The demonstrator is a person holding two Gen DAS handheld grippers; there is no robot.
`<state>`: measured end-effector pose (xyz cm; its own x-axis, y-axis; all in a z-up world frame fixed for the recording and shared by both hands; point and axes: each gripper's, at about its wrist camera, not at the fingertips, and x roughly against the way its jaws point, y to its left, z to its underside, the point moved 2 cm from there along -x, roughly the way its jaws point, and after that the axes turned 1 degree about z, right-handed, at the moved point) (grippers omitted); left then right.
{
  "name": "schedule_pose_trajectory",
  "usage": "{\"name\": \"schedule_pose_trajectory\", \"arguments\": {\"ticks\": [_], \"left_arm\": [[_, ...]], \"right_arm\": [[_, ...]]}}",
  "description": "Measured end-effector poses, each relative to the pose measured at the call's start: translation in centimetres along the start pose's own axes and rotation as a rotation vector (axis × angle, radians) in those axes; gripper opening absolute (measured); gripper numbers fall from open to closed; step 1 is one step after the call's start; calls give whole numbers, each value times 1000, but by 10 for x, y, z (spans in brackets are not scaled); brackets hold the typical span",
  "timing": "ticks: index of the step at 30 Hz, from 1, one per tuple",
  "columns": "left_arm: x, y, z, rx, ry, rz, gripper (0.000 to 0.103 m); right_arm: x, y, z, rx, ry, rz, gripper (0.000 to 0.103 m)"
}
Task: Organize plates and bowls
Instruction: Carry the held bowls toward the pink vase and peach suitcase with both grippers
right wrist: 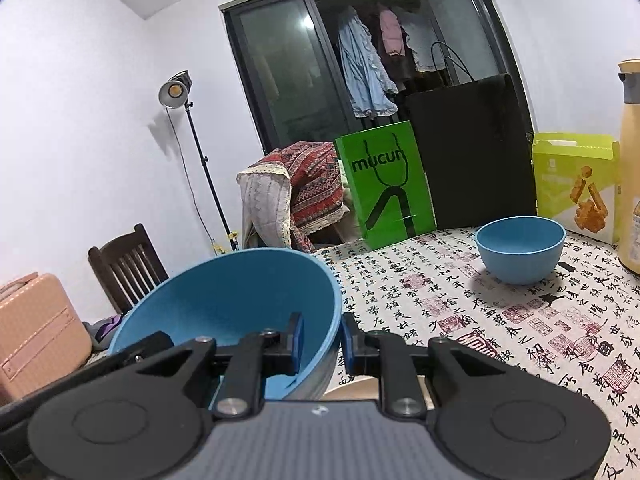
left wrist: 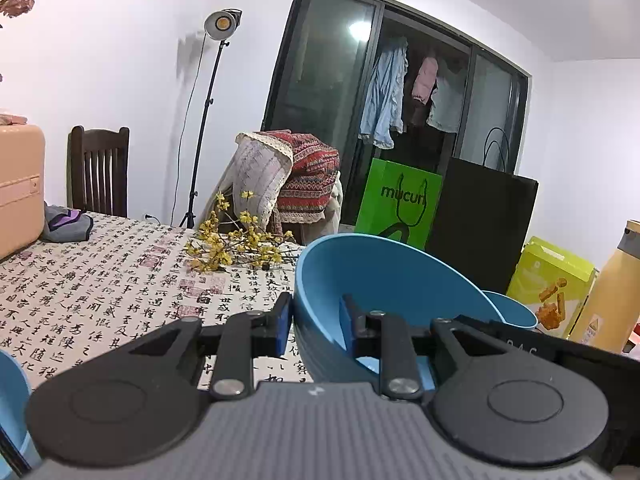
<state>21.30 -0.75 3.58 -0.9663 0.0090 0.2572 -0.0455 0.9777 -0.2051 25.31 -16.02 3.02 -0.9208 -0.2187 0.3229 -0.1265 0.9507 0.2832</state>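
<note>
Left wrist view: left gripper (left wrist: 314,326) clamped on near rim of large blue bowl (left wrist: 384,280), one of the fingers (left wrist: 283,320) outside the wall, the other inside. Bowl tilted, raised off the patterned bench (left wrist: 100,280). Open cloth to the left as far as the yellow flower sprig (left wrist: 236,246) and pink case (left wrist: 18,188). Small blue bowl (left wrist: 516,314) just behind the large one; yellow bottle (left wrist: 612,292) and snack box (left wrist: 552,280) crowding the right side.

Right wrist view: right gripper (right wrist: 322,340) pinching the same large bowl's opposite rim, one pad inside, one outside, closed on the wall. Wide bare cloth ahead and to the right. Small bowl upright, well apart, near the far edge, before the green bag (right wrist: 384,192) and black bag (right wrist: 472,152).
</note>
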Motion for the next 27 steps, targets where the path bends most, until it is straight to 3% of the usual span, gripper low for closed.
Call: {"name": "schedule_pose_trajectory", "arguments": {"ticks": [11, 27], "left_arm": [[12, -1, -1, 1, -25, 0, 26], [30, 12, -3, 1, -50, -61, 26]], "right_arm": [[10, 1, -2, 3, -15, -7, 19], [13, 15, 4, 13, -3, -65, 19]]}}
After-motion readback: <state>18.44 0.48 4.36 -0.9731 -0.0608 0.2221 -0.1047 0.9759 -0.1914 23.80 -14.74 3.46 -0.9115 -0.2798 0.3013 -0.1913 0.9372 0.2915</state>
